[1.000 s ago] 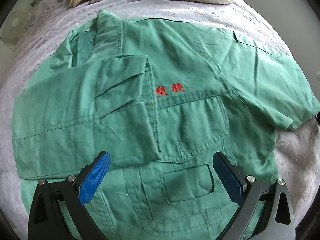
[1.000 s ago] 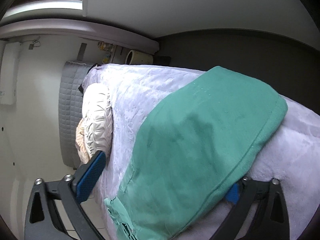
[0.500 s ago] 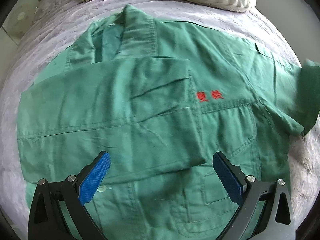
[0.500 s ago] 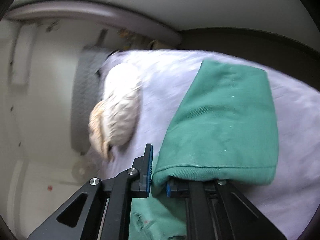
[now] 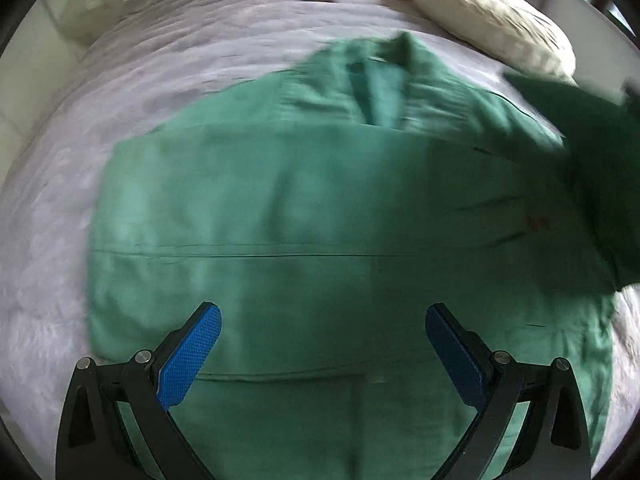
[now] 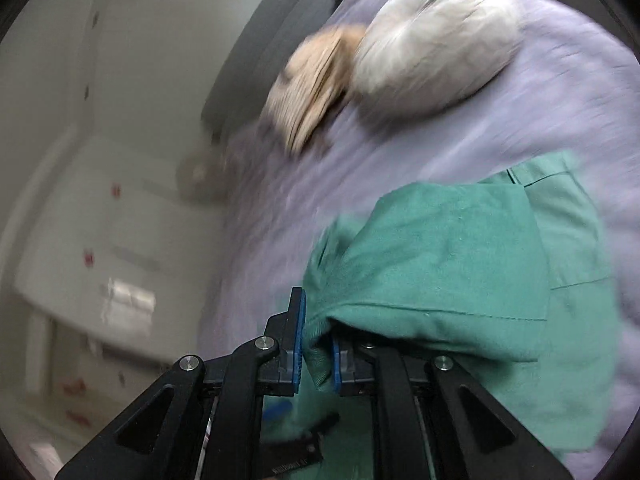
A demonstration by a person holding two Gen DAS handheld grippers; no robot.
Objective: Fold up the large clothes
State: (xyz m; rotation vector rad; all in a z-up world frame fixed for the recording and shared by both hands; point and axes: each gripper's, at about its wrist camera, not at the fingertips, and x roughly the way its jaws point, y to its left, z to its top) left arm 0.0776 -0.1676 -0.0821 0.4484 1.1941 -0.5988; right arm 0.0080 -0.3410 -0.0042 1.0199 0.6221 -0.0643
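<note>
Lying spread across the lavender quilted bed [image 5: 132,92], large green cotton work jacket [image 5: 304,216], one sleeve [image 6: 452,256] pinched in the right tool [image 6: 318,350], left tool [image 5: 322,354] hovering above with jaws apart, gripping nothing.

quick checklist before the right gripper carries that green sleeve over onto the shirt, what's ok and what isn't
1. Right gripper shut on the sleeve: ok, cloth sits pinched between the pads; the jaws closed on it within the last second.
2. Sleeve off the bed cover: ok, it hangs lifted at the right edge of the left wrist view.
3. Left gripper clear of cloth: ok, open and empty above the shirt.
4. Other sleeve already folded across the shirt: ok.
5. Shirt body lying flat: cannot tell, the picture is blurred.
6. Pillow clear of the shirt: ok.
</note>
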